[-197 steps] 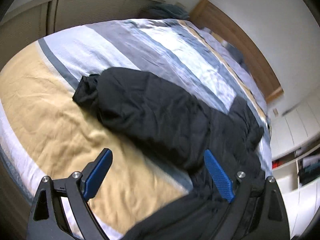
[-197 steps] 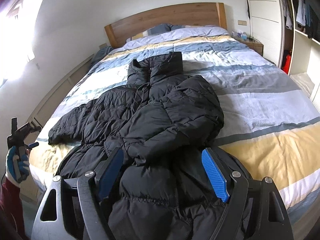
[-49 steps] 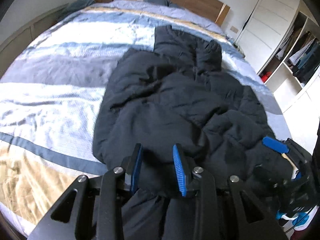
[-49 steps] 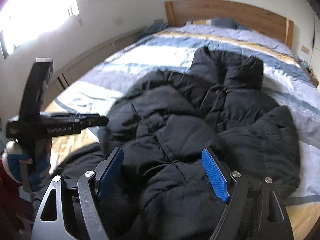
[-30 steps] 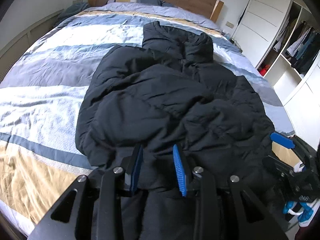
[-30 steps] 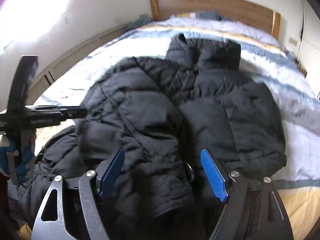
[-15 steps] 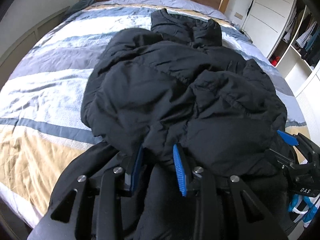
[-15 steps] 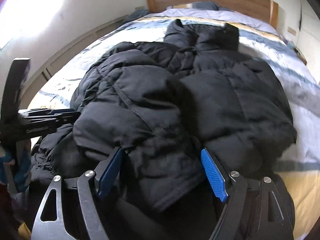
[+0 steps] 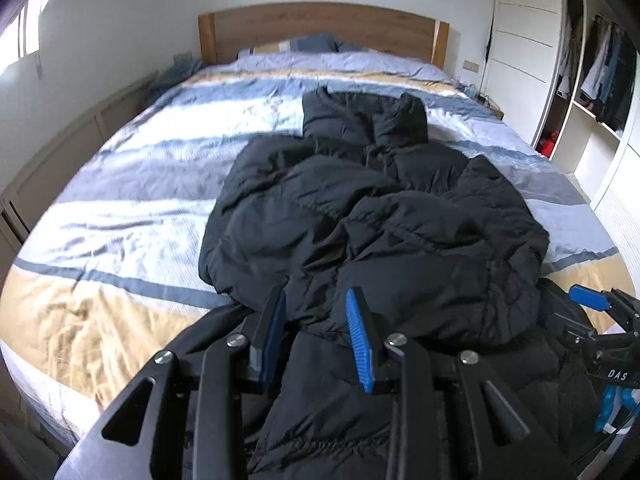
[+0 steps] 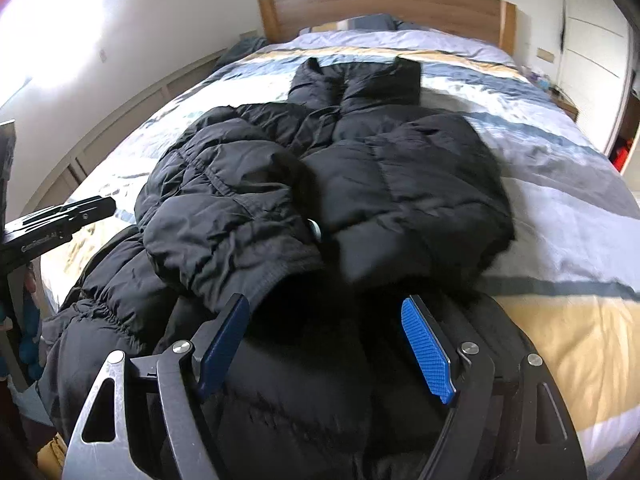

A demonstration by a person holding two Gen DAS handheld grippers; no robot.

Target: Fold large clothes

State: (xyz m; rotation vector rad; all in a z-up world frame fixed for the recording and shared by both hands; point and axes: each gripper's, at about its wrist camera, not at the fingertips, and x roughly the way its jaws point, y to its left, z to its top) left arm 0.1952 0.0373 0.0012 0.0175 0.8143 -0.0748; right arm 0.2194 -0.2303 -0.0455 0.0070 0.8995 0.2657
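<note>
Striped bed (image 9: 132,184) w/ wooden headboard (image 9: 320,24). Black puffer jacket (image 9: 360,208) lies centre, sleeves folded in, collar twd headboard. Left gripper (image 9: 316,328) clamped on jacket's near edge. Right gripper (image 10: 326,344) spread wide over the hem, gripping nothing.

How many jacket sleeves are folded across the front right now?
2. The left sleeve lies folded over the jacket's left half, its cuff by the left gripper. The right sleeve covers the other half, its cuff ahead of the right gripper.
</note>
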